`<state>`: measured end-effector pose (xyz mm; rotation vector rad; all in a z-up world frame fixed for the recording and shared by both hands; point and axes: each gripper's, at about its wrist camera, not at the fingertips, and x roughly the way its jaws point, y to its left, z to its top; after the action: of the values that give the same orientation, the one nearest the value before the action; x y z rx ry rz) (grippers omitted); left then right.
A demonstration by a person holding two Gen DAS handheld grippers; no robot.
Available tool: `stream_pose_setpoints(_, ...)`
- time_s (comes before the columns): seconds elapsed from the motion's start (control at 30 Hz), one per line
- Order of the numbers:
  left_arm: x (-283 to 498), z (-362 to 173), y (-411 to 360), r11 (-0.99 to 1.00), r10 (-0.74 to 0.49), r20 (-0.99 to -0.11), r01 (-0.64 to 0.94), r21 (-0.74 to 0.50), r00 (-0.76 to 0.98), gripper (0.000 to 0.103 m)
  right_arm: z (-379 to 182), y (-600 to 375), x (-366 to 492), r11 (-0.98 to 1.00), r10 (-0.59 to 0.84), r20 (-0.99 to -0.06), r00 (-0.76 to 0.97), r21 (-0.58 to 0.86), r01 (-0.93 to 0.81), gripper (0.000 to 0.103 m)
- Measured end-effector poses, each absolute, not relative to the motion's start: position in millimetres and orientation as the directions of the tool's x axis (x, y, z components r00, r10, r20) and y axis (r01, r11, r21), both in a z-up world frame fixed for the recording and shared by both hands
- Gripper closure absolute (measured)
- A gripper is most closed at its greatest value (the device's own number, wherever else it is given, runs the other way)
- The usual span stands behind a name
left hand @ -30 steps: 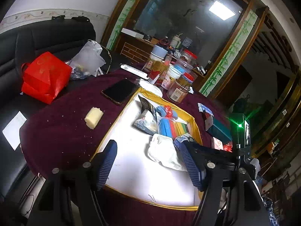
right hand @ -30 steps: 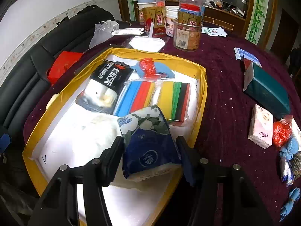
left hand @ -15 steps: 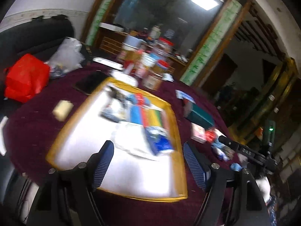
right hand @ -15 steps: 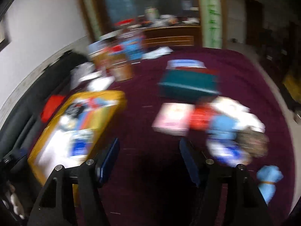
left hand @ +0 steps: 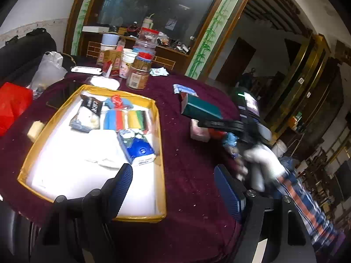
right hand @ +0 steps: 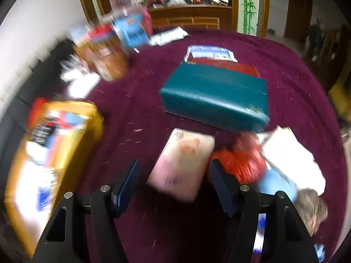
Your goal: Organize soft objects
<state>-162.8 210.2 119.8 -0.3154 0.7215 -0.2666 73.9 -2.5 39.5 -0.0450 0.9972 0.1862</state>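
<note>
A yellow-rimmed tray [left hand: 159, 131] with a white floor holds a blue tissue pack [left hand: 137, 146], a white cloth [left hand: 103, 144], coloured sponges [left hand: 125, 119] and a black-and-white packet [left hand: 87, 114]. My left gripper [left hand: 173, 188] is open and empty above the tray's right front corner. My right gripper [right hand: 173, 186] is open, its fingers on either side of a pink tissue pack [right hand: 182, 164] on the maroon tablecloth; it also shows in the left wrist view [left hand: 198, 131]. The right wrist view is blurred.
A teal box [right hand: 216, 96] lies behind the pink pack. A red bag [right hand: 243, 160], white cloth [right hand: 289, 155] and blue items [right hand: 276, 184] lie to its right. Jars and tins [left hand: 140, 74] stand at the table's back. A red bag [left hand: 13, 107] sits on the black sofa.
My right gripper has let go of the blue tissue pack in the tray and swung right to the pink pack. My left gripper has turned right.
</note>
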Motion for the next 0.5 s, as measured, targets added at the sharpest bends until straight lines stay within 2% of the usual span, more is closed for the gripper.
stream_pose_setpoints(0.03,-163.1,119.3,210.7,0.921,-0.340,-0.605,0.126,-0.368,0.720,0.023,30.9,2.6,81.7,0.987,0.100,-0.855,0.508,0.021,-0.159,0.038)
stream_pose_setpoints(0.1,-164.1,118.4,213.4,0.923,-0.335,-0.609,0.118,-0.367,0.719,0.023,23.6,10.6,87.3,0.988,0.076,-0.854,0.515,-0.004,-0.152,0.051)
stream_pose_setpoints(0.2,-161.4,116.4,217.8,0.922,-0.334,-0.608,0.116,-0.369,0.720,0.023,27.0,10.7,72.3,0.979,0.171,-0.859,0.483,0.093,-0.182,0.054)
stream_pose_setpoints(0.33,-150.8,109.2,216.7,0.911,-0.362,-0.613,0.125,-0.394,0.702,0.023,29.7,6.8,25.9,0.934,0.337,-0.872,0.354,0.261,-0.246,0.050)
stream_pose_setpoints(0.37,-147.6,106.8,213.6,0.906,-0.375,-0.617,0.133,-0.401,0.692,0.023,32.7,3.0,9.8,0.898,0.417,-0.856,0.307,0.335,-0.284,0.050)
stream_pose_setpoints(0.43,-141.7,102.2,204.1,0.897,-0.402,-0.626,0.152,-0.414,0.668,0.023,47.6,-14.5,-14.1,0.857,0.503,-0.799,0.329,0.414,-0.307,0.049)
stream_pose_setpoints(0.5,-136.8,99.0,189.0,0.892,-0.426,-0.634,0.181,-0.415,0.646,0.023,68.4,-38.8,-34.3,0.865,0.495,-0.757,0.426,0.387,-0.318,0.039)
